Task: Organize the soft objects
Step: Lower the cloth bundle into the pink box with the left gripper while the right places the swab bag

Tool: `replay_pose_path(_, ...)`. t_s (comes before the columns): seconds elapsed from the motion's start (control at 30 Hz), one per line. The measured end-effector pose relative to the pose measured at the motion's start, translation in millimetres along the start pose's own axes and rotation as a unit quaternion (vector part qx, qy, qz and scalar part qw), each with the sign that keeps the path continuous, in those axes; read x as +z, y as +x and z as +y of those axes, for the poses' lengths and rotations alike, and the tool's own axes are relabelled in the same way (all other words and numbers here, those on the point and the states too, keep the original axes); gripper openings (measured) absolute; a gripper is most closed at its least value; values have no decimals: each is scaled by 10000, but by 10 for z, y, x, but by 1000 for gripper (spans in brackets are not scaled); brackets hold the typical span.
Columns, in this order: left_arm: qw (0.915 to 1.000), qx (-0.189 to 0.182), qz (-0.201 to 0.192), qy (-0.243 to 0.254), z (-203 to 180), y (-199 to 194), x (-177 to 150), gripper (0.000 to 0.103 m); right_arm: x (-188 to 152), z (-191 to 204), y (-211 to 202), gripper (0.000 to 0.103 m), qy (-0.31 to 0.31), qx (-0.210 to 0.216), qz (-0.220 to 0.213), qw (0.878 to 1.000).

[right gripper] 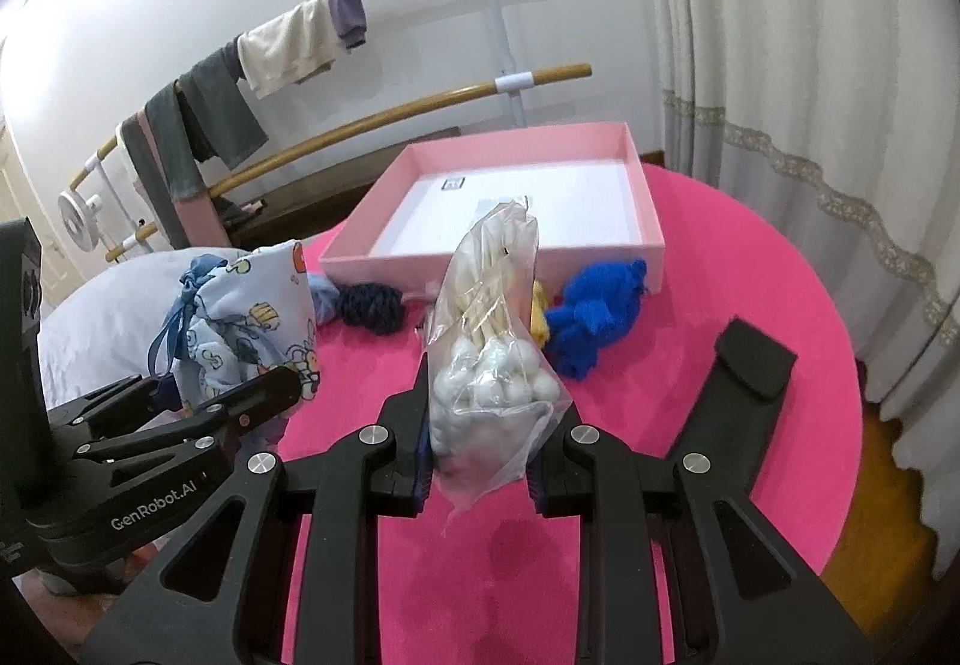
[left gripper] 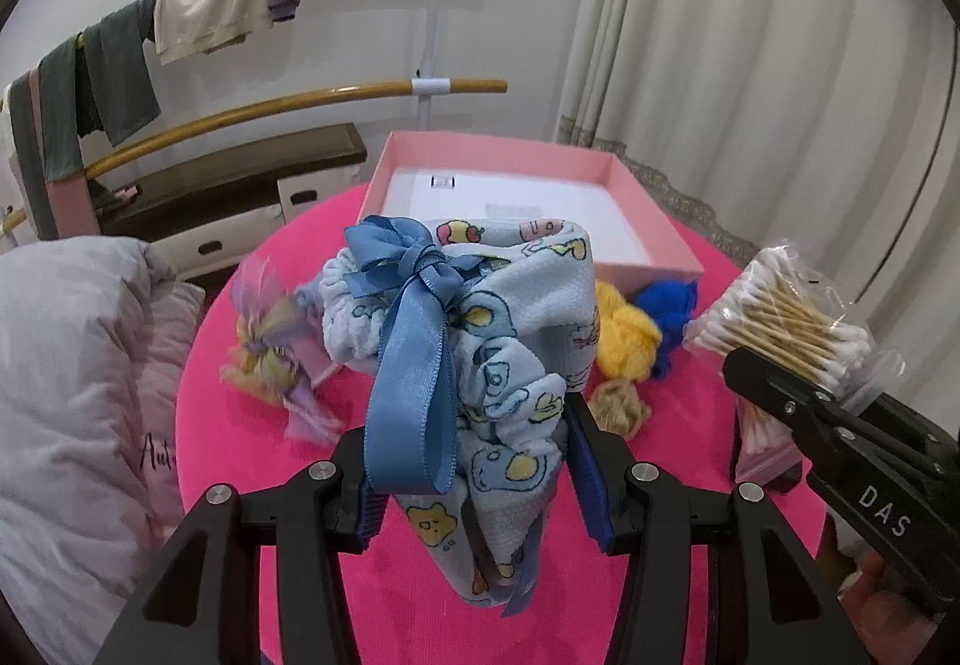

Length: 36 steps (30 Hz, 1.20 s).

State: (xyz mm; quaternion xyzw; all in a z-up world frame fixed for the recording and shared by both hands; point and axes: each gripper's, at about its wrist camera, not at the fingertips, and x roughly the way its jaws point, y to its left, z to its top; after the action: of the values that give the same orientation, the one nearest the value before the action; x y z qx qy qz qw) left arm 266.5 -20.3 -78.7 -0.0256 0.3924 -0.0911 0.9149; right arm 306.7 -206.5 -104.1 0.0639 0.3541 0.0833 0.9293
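Soft towel bundle (left gripper: 516,365), gripped in the left claw (left gripper: 468,479), and cotton-swab bag (right gripper: 492,359), pinched in the right claw (right gripper: 483,461), hang before the pink box (left gripper: 654,221); lift both clear over its near wall.

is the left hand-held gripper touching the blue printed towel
Touching. The left wrist view shows the left hand-held gripper with both fingers pressed into the ribbon-tied towel, lifted above the pink table.
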Motion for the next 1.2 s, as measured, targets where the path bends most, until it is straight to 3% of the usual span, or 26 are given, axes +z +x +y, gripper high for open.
replay_pose_path(0.17,9999,-7,-137,41,10,-19,259,48,319,-27,50,22,-85,118,-122,9998)
replay_pose_path(0.4,9995,16,-304,36,21,241,881,48,939,-263,360,22,-86,116,-163,9998)
replay_pose_path(0.83,9995,-62,308,47,-39,1493,1818,48,1802,-727,1405,22,268,41,326,9991)
replay_pose_path(1.2,9956,-26,931,28,-105,2629,2551,48,1985,-912,2189,23,314,-147,993,9945)
